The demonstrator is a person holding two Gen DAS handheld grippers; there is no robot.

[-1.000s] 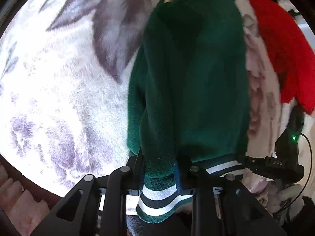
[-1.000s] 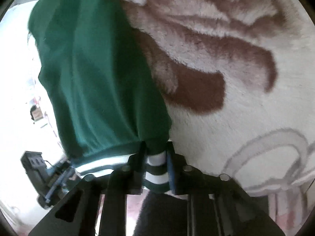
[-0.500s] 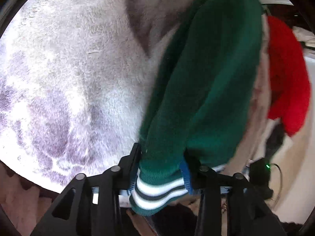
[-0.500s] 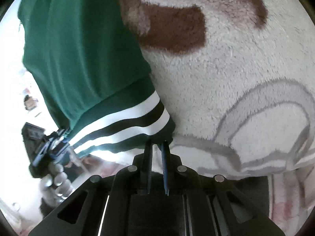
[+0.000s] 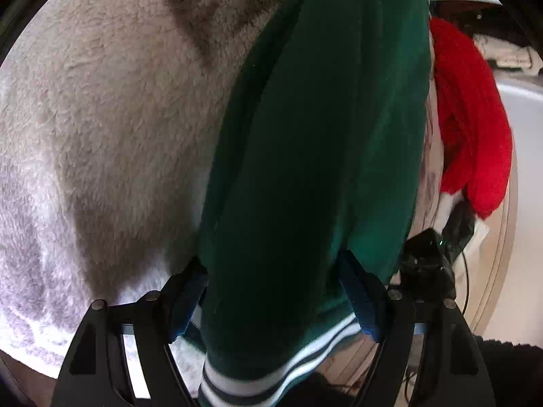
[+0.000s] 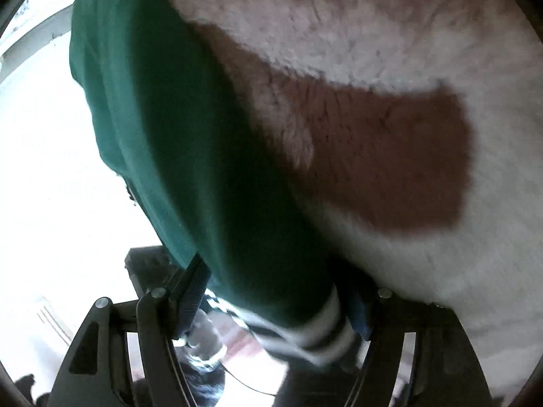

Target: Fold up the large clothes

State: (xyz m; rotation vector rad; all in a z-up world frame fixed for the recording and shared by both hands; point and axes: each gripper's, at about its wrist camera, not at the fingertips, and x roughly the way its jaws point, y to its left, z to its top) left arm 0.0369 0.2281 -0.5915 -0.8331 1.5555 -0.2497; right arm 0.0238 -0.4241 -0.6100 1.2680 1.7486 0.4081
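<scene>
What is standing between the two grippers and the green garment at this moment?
Nothing visible. The green garment lies on the fleece blanket, and its striped hem passes between the opened jaws of the left gripper and the right gripper.

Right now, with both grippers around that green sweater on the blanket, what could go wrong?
The left gripper and right gripper have just been opening, with the green sweater between them. Its striped hem looks bunched, so the fold may settle crooked on the fleece blanket. Pulling back could drag the hem and undo the fold. The red garment lies close and might get caught.
</scene>
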